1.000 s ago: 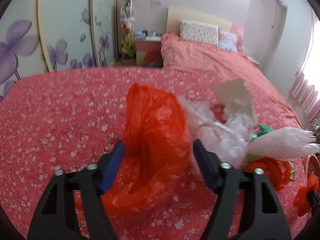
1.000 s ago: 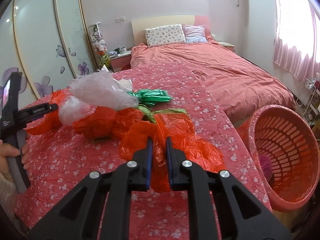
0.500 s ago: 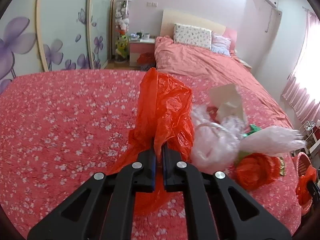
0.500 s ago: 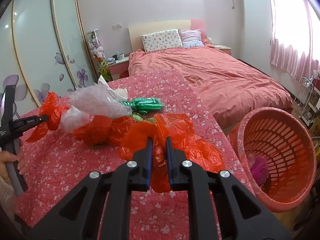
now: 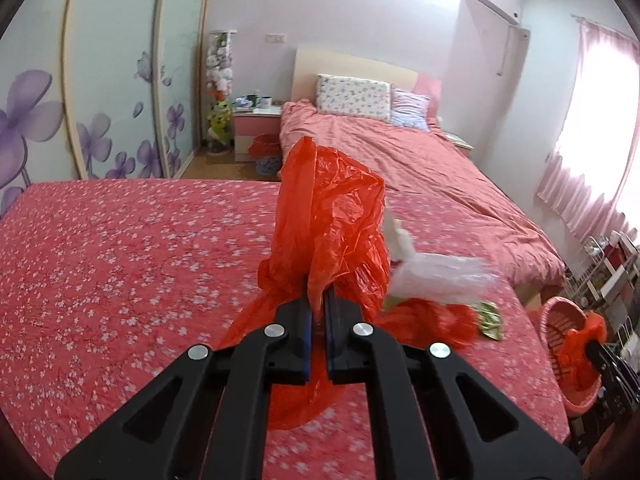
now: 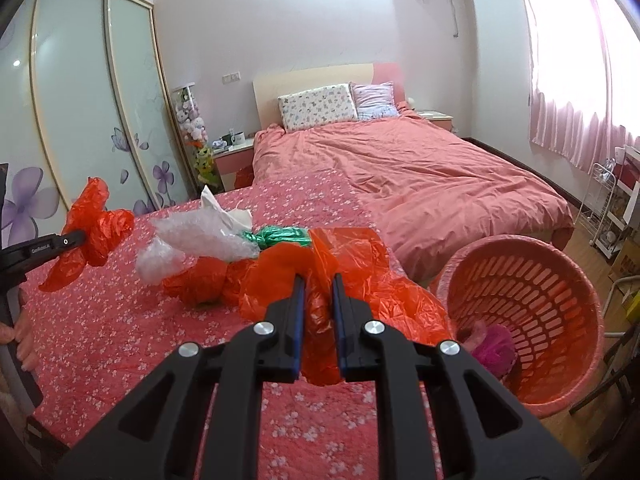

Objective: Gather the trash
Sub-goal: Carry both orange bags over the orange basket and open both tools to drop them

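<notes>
Trash lies in a loose pile on the flowered red bedspread, which covers the near surface in both views. Beyond it stands the bed with a plain pink cover. At the right edge of the bedspread, on the floor, is the slatted pink basket; something magenta lies at its bottom, but I cannot tell what it is.

The pile itself — from big to small: crumpled red plastic, a clear bubble-wrap bag, a piece of white paper behind it, and a green foil wrapper.

The right gripper has its jaws nearly together, pinching a red plastic bag between the blue pads; the bag spreads out at the near right side of the pile, close to the basket.

The left gripper is closed tight on another red plastic bag. This bag is lifted above the bedspread, left of the pile, and hangs crumpled around the fingertips — a tail of it drops below the jaws.
</notes>
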{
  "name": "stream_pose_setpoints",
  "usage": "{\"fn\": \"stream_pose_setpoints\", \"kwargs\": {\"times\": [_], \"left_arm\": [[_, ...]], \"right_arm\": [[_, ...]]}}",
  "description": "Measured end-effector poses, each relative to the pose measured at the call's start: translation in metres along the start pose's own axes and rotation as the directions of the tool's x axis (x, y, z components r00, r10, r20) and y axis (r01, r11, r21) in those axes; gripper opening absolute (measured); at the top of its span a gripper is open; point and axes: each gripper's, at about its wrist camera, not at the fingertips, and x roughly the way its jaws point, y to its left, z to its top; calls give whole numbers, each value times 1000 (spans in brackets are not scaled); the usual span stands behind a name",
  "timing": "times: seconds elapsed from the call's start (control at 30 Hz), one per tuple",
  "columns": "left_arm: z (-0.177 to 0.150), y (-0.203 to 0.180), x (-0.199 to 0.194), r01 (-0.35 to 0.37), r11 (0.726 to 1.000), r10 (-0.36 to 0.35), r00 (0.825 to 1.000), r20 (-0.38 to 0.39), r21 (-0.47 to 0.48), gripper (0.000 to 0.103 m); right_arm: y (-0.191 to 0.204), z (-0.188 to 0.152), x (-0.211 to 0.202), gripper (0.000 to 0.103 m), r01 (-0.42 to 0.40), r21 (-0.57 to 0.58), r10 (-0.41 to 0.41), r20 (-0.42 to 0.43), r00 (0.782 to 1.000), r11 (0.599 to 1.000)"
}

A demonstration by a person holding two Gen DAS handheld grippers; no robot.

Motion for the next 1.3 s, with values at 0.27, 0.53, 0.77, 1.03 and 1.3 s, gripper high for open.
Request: {"fn": "stream_pose_setpoints", "kwargs": {"times": [0.27,0.53,0.77,1.03,1.3], "left_arm": [[-12,-46,-9,98,993,-97,995,-9,60,5],[-28,-98,-13,190,975,-189,982,-20,116,5],[-41,-136,-14,280,947,-278,960,-33,160,5],[-59,-187,-8,382,903,-375,924,-74,198,5],[-70,-229,6,461,859,-442,888,-128,224,5]], "right_arm": [[-23,1,-24,14,35,24,-36,32,999,999],[-53,-2,-38,14,81,65,-84,53,995,995],[-77,-6,-46,14,125,99,-132,68,989,987],[-115,-10,-55,14,174,160,-189,83,979,972],[-151,-13,-56,14,211,208,-232,82,969,955]]}}
